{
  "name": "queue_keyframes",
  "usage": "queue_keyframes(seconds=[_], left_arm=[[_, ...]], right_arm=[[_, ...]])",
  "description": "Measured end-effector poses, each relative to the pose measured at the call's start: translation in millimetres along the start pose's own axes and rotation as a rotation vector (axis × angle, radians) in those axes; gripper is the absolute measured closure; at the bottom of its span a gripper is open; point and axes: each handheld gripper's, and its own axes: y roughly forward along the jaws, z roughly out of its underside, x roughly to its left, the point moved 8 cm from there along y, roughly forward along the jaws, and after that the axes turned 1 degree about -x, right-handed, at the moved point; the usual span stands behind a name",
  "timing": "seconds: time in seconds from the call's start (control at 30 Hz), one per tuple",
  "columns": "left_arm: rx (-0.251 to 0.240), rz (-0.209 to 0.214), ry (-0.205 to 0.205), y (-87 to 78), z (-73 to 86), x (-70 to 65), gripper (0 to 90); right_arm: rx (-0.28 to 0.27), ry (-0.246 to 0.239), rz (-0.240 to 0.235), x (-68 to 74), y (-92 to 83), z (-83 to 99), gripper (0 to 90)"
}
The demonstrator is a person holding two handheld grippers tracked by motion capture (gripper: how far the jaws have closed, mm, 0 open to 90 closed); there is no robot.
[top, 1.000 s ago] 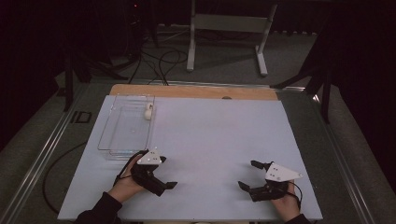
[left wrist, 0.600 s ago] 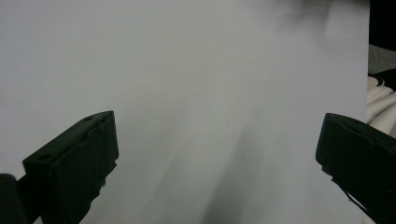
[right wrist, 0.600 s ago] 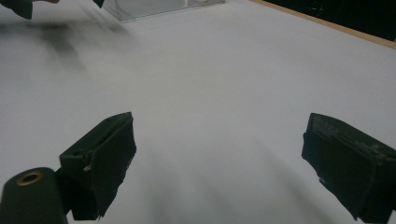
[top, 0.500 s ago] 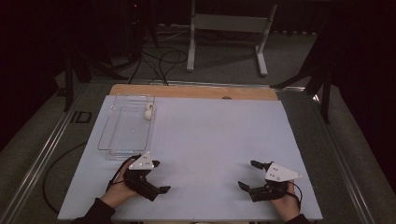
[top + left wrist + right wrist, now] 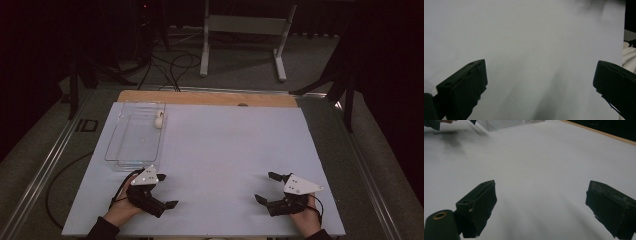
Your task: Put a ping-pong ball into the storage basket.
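My left gripper [image 5: 167, 190] rests low over the white table sheet [image 5: 225, 145] near the front left, held by a hand. It is open and nothing sits between its fingers [image 5: 464, 87]. Just beyond it stands a clear plastic tray [image 5: 111, 152]. A small white object [image 5: 159, 120] sits at the tray's far right corner. My right gripper [image 5: 264, 186] lies near the front right, also open and empty, its jaws wide apart over bare sheet [image 5: 541, 170]. In the right gripper view the tray [image 5: 506, 123] shows at the top, with the other hand beside it.
A wooden strip [image 5: 207, 98] runs along the table's far edge. Behind the table stand a metal frame [image 5: 240, 30] and cables on the floor [image 5: 165, 65]. Metal rails border the table on both sides.
My left gripper has drawn back a little toward the front left of the table, away from the tray. The right gripper has not moved.
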Motion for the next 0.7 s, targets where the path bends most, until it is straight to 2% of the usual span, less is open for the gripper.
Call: queue_keyframes(seconds=[0.57, 0.7], left_arm=[[-0.018, -0.018, 0.006, 1.3, 0.3, -2.4, 0.5], [-0.035, -0.03, 0.0, 1.9, -1.5, -1.7, 0.5]], right_arm=[[-0.004, -0.002, -0.004, -0.3, 0.1, 0.2, 9.5], [-0.005, 0.001, -0.003, -0.4, -0.2, 0.0, 9.5]])
